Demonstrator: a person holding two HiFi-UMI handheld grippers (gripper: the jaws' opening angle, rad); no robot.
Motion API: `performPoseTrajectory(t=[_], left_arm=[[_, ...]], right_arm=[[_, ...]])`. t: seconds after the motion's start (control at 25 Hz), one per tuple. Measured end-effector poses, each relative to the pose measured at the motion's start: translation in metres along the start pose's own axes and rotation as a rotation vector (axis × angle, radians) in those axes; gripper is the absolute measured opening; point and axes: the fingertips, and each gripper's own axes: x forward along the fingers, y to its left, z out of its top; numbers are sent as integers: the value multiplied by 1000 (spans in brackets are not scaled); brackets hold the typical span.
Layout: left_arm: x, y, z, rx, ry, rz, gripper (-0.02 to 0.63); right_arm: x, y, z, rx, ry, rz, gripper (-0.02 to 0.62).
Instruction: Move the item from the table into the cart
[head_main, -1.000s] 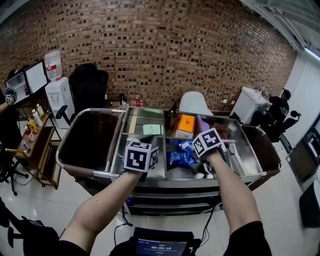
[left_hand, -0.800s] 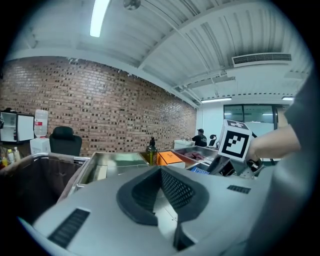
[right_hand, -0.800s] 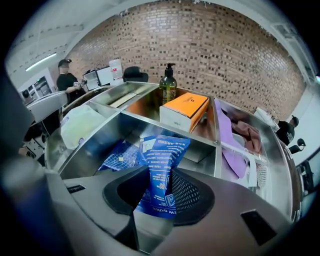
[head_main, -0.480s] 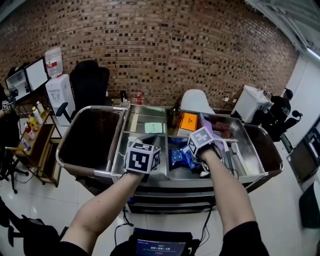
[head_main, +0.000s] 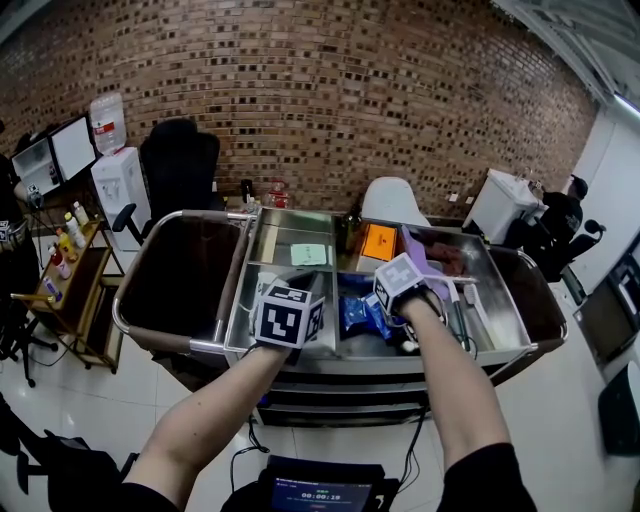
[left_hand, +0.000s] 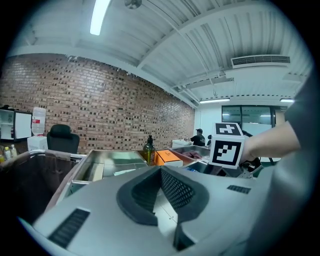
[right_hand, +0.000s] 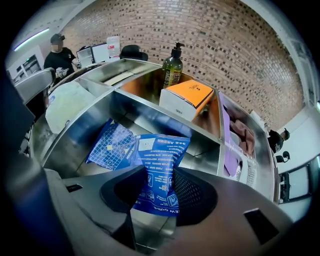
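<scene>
A blue printed packet (right_hand: 161, 152) stands on end in the cart's middle compartment (right_hand: 125, 112), leaning next to a second blue packet (right_hand: 111, 145). My right gripper (right_hand: 160, 173) points steeply down into that compartment. Its jaws have just been opening, and the packet's lower part is still between them, the pads no longer pressing it. In the head view the right gripper (head_main: 392, 312) hangs over the blue packets (head_main: 355, 314). My left gripper (head_main: 306, 288) hovers level over the cart's left-centre bin, shut with nothing in it (left_hand: 161, 172).
The steel cart (head_main: 330, 351) has several bins. An orange box (head_main: 376, 243) and a green pump bottle (right_hand: 172, 67) sit in the far middle bin, purple cloth (head_main: 420, 256) on the right, a pale green sheet (head_main: 305, 257) on the left. Black bags (head_main: 180, 280) line both ends.
My right gripper has sunk a little into the middle compartment and shifted left, tipping steeper, with the blue packet. The left gripper has stayed put.
</scene>
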Motion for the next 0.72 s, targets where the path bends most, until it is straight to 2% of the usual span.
performPoseTrajectory(t=[0.24, 0.36, 0.56, 0.64, 0.72], left_arm=[[-2, -4, -1, 1, -2, -2, 9], [-7, -6, 2, 1, -5, -5, 9], [-21, -22, 9, 4, -22, -11, 9], [-30, -29, 13, 35, -42, -11, 9], [-40, -37, 19, 116, -74, -14, 9]], right_arm=[[-10, -5, 3, -2, -63, -14, 173], [-22, 2, 5, 34, -129, 32, 173], [-50, -8, -2, 35, -221, 15, 173], [-63, -6, -6, 89, -306, 56, 173], [-79, 1, -7, 123, -393, 97, 173]])
